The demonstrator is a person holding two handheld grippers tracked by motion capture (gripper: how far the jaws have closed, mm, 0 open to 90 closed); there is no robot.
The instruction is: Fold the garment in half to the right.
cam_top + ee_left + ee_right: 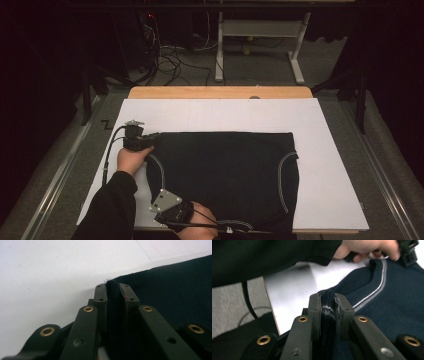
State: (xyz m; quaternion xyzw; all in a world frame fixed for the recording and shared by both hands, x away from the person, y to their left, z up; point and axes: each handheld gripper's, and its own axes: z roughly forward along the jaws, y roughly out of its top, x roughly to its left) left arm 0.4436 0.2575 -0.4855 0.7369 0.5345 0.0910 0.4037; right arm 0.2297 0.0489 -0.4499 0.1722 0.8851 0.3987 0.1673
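Observation:
A dark navy knit garment (225, 170) with pale striped trim lies flat on a white board (330, 150). My left gripper (158, 138) is at its far left corner, shut on a fold of the fabric edge. In the left gripper view the jaws (113, 290) pinch the dark cloth (175, 290) between them. My right gripper (156, 198) is at the near left of the garment. In the right gripper view it (328, 302) is shut on a ribbed edge of the garment (392, 302), beside the striped trim. Farther off there, a hand (367, 247) holds the left gripper (409, 252).
The board rests on a wooden table (220, 92) with metal rails at both sides. Cables (170, 60) and a white desk frame (260, 30) stand on the floor beyond. A dark sleeve (262, 257) crosses the top of the right gripper view.

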